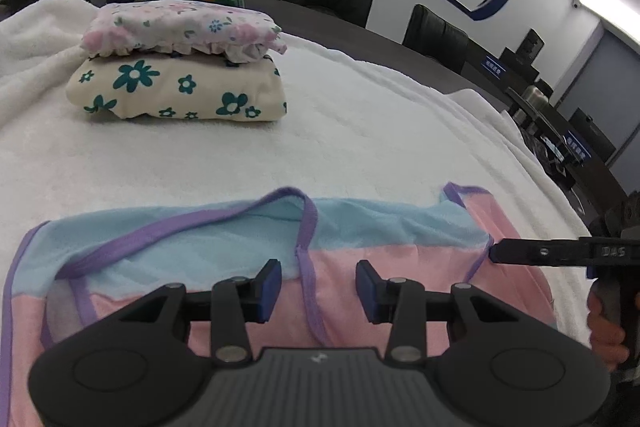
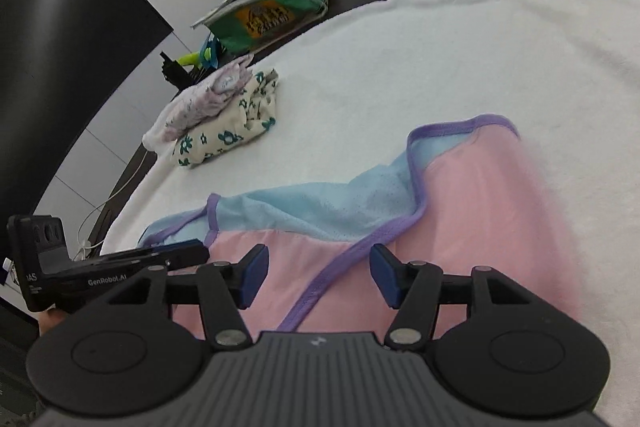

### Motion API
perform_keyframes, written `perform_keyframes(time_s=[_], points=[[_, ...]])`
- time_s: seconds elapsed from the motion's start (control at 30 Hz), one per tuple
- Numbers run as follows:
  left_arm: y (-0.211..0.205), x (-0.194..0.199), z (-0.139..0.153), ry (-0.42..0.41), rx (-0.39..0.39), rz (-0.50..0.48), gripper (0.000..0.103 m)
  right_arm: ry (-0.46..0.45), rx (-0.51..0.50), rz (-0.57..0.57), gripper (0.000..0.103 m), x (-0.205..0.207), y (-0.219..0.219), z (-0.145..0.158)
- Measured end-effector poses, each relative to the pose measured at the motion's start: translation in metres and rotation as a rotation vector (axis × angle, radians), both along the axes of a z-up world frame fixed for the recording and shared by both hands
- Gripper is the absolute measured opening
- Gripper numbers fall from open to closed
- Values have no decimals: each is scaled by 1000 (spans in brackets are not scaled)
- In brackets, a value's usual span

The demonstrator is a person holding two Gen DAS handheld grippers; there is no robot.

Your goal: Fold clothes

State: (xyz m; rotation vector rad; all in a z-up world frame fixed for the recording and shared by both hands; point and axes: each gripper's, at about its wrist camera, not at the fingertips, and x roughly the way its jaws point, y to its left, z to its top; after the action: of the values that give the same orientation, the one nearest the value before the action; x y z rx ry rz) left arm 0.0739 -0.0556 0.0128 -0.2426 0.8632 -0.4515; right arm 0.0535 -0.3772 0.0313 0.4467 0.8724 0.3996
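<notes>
A pink and pale-blue garment (image 1: 360,227) trimmed in purple binding lies spread flat, its blue upper panel rumpled, on a white towel (image 1: 360,131) covering the tabletop; well beyond it, two folded floral pieces sit stacked, a pink-flowered one (image 1: 180,27) atop a cream one with teal flowers (image 1: 176,91)

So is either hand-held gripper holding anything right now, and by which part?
Nothing is held: left hand-held gripper and right hand-held gripper are both open over the pink and blue garment.
</notes>
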Motion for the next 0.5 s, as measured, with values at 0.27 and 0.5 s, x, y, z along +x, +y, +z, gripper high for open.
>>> perform_keyframes(time_s=[0.27,0.5], points=[[-7,35,-5,68,-69,32,0,4,-26,-94,17,39,-14,-20],[4,40,-5,66,-99,82,0,-94,-38,-103,2,45,-10,-3]])
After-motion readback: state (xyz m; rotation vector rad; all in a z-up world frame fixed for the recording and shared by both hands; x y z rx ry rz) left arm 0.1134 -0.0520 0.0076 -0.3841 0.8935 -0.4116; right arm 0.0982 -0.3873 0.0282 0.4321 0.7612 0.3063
